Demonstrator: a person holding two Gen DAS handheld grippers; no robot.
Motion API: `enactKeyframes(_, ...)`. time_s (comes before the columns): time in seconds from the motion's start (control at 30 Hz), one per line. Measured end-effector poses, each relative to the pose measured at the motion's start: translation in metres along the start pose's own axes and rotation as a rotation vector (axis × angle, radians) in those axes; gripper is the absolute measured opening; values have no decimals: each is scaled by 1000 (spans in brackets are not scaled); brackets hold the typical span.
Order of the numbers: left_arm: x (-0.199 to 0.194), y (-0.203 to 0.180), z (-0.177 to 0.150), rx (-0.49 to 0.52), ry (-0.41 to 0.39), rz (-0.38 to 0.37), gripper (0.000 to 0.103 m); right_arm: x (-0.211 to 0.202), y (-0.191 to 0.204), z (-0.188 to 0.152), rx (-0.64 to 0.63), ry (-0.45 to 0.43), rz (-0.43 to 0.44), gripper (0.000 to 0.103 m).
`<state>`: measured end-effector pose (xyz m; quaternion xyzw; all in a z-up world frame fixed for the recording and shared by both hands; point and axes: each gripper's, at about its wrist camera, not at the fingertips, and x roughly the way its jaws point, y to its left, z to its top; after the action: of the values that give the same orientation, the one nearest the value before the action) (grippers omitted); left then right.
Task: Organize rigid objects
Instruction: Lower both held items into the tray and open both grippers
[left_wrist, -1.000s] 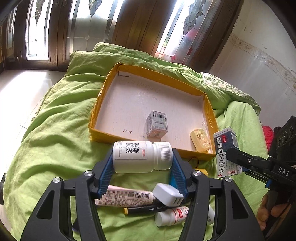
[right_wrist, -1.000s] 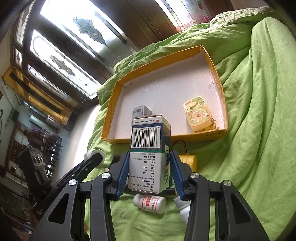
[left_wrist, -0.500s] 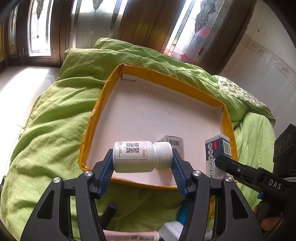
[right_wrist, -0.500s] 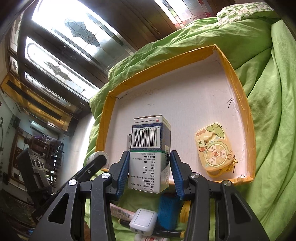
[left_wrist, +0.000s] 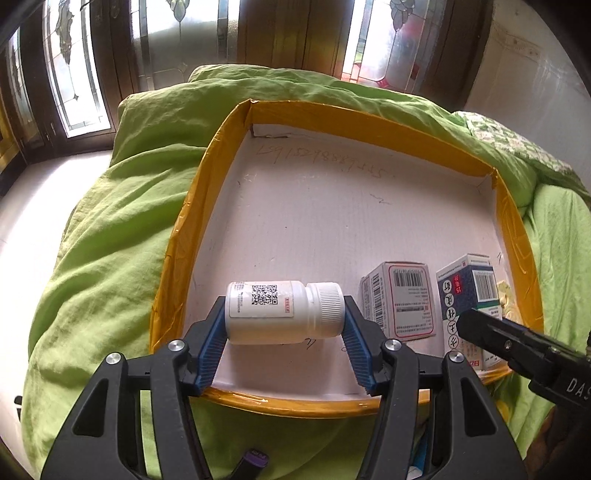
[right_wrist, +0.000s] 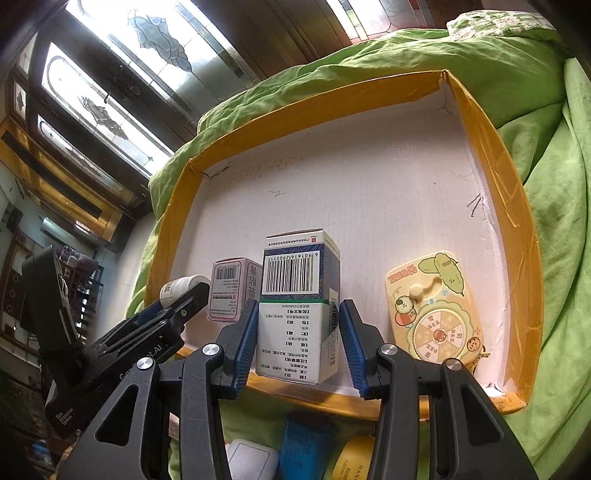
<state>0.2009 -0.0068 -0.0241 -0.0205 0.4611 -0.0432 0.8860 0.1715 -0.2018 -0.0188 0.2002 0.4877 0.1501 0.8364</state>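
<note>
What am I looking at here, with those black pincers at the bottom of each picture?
These are no robot arms: a person holds a hand tool in each hand, each with two fingers and a camera looking along them. One picture comes from each tool. The left gripper clamps a white pill bottle lying sideways. The right gripper clamps an upright medicine box. Both hang over a shallow tray with yellow walls on a green bedcover. In the tray stand a smaller pink-edged box and a yellow cartoon toy. More small things lie on the cover below the grippers.
</note>
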Motion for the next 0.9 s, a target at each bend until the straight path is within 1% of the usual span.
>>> enactKeyframes(0.1, 1, -4, -3, 58, 6, 18, 58, 2, -1, -1, -12, 9, -10, 39)
enactKeyframes(0.23, 1, -2, -3, 75, 22, 14, 58, 3, -1, -2, -31, 10, -22, 40)
enactKeyframes(0.27, 0, -2, -2, 73, 22, 9, 59, 3, 1, -1, -36, 4, -23, 41)
enactKeyframes(0.3, -2, -1, -2, 67, 21, 1, 65, 2, 2, -1, -39, -1, -21, 47)
enactKeyframes(0.33, -5, 0, -2, 60, 14, -10, 71, 0, 3, -1, -39, -5, -17, 50)
enactKeyframes(0.37, -8, 1, -1, 50, 5, -20, 74, -1, 3, -2, -36, -10, -14, 57)
enactKeyframes(0.4, -12, 2, -1, 39, -5, -30, 76, -3, 3, -2, -32, -16, -11, 59)
enactKeyframes(0.5, -23, 7, 0, 7, -11, -55, 76, -14, 1, -6, -12, -35, -1, 59)
enactKeyframes(0.6, -42, 10, -4, -3, -21, -73, 76, -31, 2, -11, -2, -65, 9, 59)
enactKeyframes(0.73, -73, 16, -22, 31, -36, -75, 76, -56, 9, -20, 1, -91, 31, 62)
enactKeyframes(0.8, -87, 20, -37, 38, -33, -69, 76, -69, 14, -27, -2, -104, 36, 72)
enactKeyframes(0.9, -103, 30, -63, 0, -28, -58, 78, -83, 20, -41, -5, -102, 35, 74)
